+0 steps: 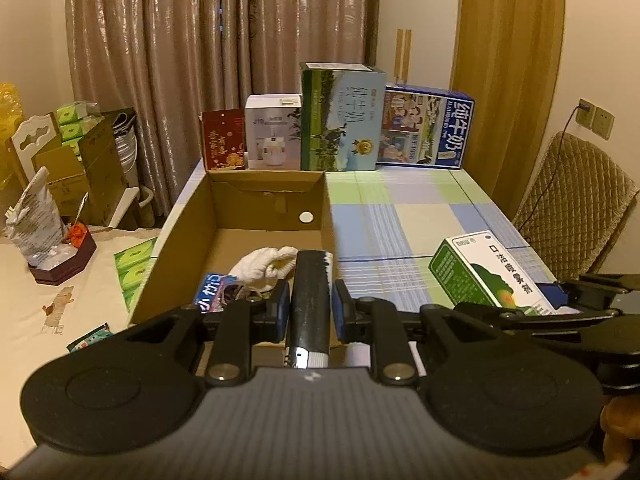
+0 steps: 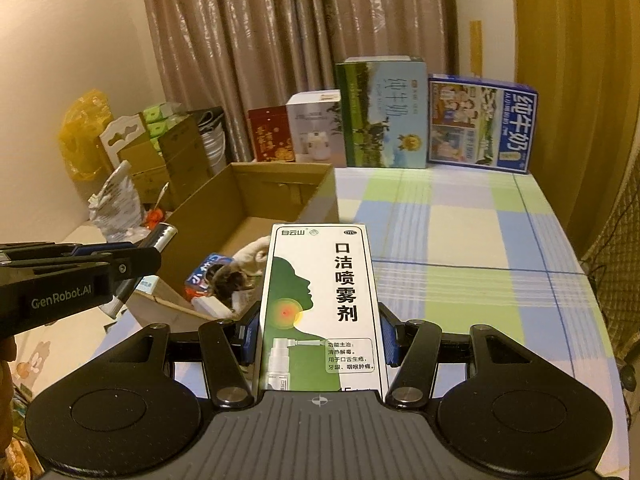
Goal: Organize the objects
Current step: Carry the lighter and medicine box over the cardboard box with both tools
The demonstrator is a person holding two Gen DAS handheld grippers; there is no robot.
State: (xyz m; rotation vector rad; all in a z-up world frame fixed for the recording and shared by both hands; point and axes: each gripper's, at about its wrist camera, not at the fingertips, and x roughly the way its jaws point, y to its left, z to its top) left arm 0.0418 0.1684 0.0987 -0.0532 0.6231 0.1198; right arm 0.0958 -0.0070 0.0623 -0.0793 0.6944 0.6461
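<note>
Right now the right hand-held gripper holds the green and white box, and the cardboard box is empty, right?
Not empty. The left wrist view shows a white glove and a packet inside the cardboard box. The right hand-held gripper does hold the green and white box.

The left claw (image 1: 311, 304) is held level and pointed forward, its blue pads (image 1: 282, 303) pressed against the sides of a dark tube (image 1: 310, 296). The right claw (image 2: 320, 336) is held alongside it, likewise level, with its pads (image 2: 251, 334) clamped on a white-and-green box (image 2: 320, 304).
</note>
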